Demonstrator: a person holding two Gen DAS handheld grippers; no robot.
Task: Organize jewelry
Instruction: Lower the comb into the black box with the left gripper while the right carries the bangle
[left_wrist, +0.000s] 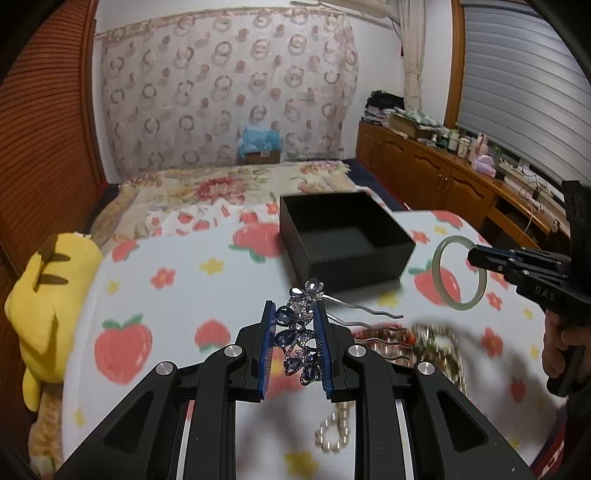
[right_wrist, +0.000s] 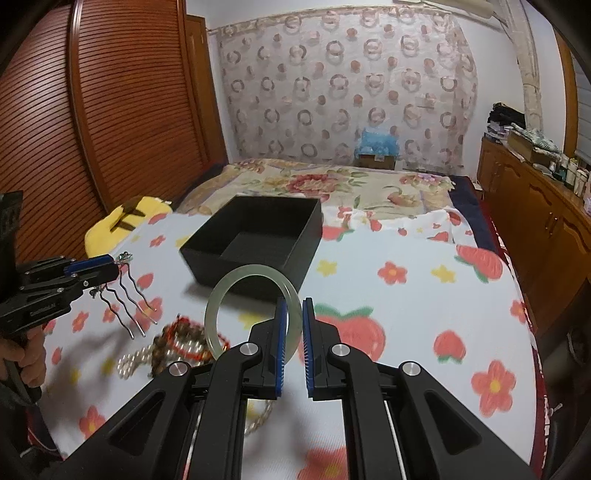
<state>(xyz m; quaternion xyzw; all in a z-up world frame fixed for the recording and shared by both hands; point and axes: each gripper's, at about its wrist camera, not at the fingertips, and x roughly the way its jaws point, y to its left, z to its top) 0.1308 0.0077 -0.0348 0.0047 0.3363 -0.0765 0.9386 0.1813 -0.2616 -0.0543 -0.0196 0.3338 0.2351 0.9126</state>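
**Both pieces lifted, box waiting ahead**

The left hand-held gripper (left_wrist: 295, 328) is clamped on the jewelled head of a hair comb (left_wrist: 301, 332), whose wavy metal prongs stick out sideways to the right, clear of the cloth. The right hand-held gripper (right_wrist: 293, 343) is closed on the rim of a pale green bangle (right_wrist: 251, 310), which stands upright off to the left of its fingers. Both pieces hang above the strawberry-print cloth (right_wrist: 406, 295) covering the tabletop. The open black box (right_wrist: 255, 236) sits just beyond them, empty as far as can be seen.

Risks, as I judge them: the bangle is pinched only at one short stretch of a smooth, hard ring, so a jolt could swing or slip it, and a fall onto the box's rim might chip it. The comb's prongs reach well past the fingers and could catch the near wall of the box or snag the bangle if both hands go in together. The two grippers are near each other, so one at a time looks safer.

The box's walls are straight and its mouth wide. A heap of bead strings and a chain (right_wrist: 173, 347) lies on the cloth below the left gripper; the cloth to the right of the box is bare. The tabletop edge curves away on the right.
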